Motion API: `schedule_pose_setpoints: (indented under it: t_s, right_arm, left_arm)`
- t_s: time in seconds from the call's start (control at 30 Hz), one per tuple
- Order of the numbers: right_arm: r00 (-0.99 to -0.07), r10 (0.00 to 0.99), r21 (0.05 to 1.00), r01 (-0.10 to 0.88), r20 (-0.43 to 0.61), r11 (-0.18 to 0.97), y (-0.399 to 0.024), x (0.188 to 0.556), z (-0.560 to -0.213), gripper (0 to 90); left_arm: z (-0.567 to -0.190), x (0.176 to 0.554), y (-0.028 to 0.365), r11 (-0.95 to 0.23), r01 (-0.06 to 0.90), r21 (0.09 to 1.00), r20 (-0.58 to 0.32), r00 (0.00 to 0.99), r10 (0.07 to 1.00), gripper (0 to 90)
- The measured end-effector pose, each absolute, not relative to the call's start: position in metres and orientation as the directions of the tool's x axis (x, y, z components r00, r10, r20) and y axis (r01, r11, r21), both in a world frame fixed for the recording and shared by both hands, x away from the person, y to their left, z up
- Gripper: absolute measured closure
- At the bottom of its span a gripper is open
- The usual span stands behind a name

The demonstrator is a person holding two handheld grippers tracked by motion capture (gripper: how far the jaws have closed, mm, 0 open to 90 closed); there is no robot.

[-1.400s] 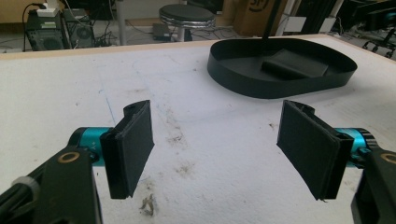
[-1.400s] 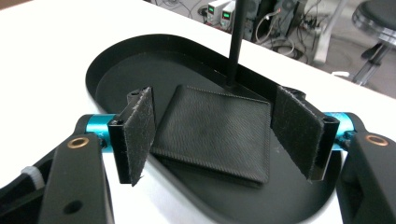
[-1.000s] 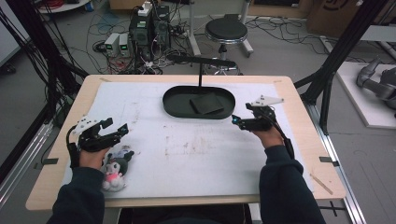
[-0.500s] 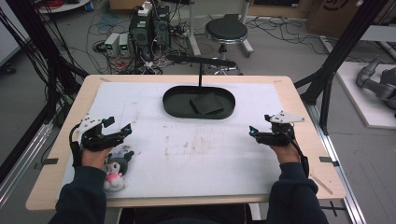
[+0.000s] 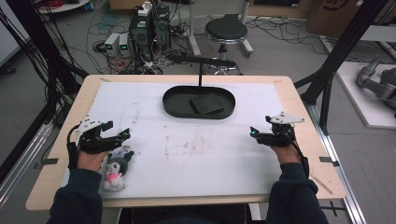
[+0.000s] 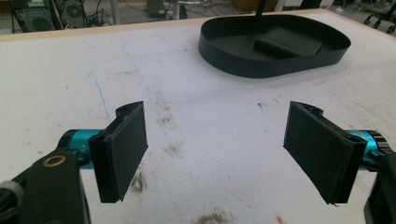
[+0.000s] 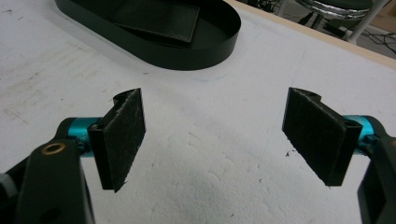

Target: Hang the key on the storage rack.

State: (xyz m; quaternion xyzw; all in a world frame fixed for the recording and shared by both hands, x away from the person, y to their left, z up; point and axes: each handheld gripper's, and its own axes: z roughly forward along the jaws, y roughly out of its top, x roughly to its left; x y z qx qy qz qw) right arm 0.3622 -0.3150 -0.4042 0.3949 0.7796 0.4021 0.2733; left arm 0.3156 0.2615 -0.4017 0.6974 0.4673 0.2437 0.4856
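Since the earlier frames, right gripper has withdrawn from the tray toward the near right; both grippers spread, empty; left gripper just opened beside the plush toy at near left; soft, light; grasp its body.

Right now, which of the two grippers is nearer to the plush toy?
The left gripper, at the table's near left corner. The plush toy lies just beside that hand, while the right gripper is far across the white mat.
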Motion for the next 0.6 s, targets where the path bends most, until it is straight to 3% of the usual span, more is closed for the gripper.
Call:
schedule_pose_setpoints:
  t_s: [0.33, 0.6]
  right_arm:
    - [-0.542, 0.836, 0.843, 0.407, -0.085, 0.35, -0.315, 0.358, -0.405, 21.9]
    - [-0.538, 0.84, 0.842, 0.42, -0.069, 0.339, -0.314, 0.36, -0.406, 21.9]
  left_arm:
    - [-0.395, 0.278, 0.259, -0.103, 0.522, 0.847, -0.144, 0.412, 0.9, 21.9]
    - [-0.415, 0.271, 0.248, -0.159, 0.671, 0.724, -0.149, 0.378, 0.914, 21.9]
